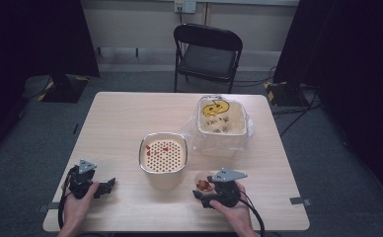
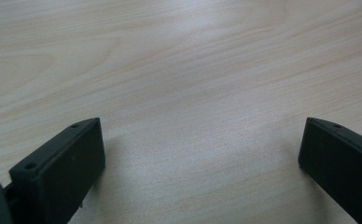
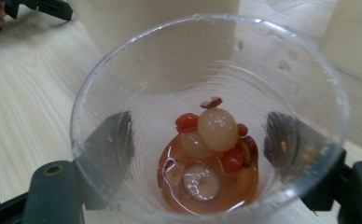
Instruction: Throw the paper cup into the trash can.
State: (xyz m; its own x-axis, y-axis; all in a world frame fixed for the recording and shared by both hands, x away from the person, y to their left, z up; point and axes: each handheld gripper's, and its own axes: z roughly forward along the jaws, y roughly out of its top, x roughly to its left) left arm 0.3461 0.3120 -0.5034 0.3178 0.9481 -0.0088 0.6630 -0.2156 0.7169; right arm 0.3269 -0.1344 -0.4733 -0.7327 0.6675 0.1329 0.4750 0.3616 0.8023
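Note:
A clear plastic cup [image 1: 203, 184] stands on the wooden table [image 1: 130, 118] near its front edge, right of centre. In the right gripper view the cup [image 3: 100, 107] holds a little orange liquid with pale round pieces and red bits [image 3: 209, 154]. My right gripper [image 3: 200, 140] has a black jaw on each side of the cup's lower wall, and both pads lie against it. In the high view my right gripper [image 1: 204, 190] is at the cup. My left gripper [image 1: 109, 185] rests at the front left, its jaws wide apart over bare wood [image 2: 200, 154].
A beige container with a perforated metal strainer [image 1: 163, 153] stands mid-table, just left of the cup. A bin lined with a clear bag [image 1: 221, 121] sits behind at the right, with scraps inside. A black folding chair [image 1: 207, 54] stands beyond the table.

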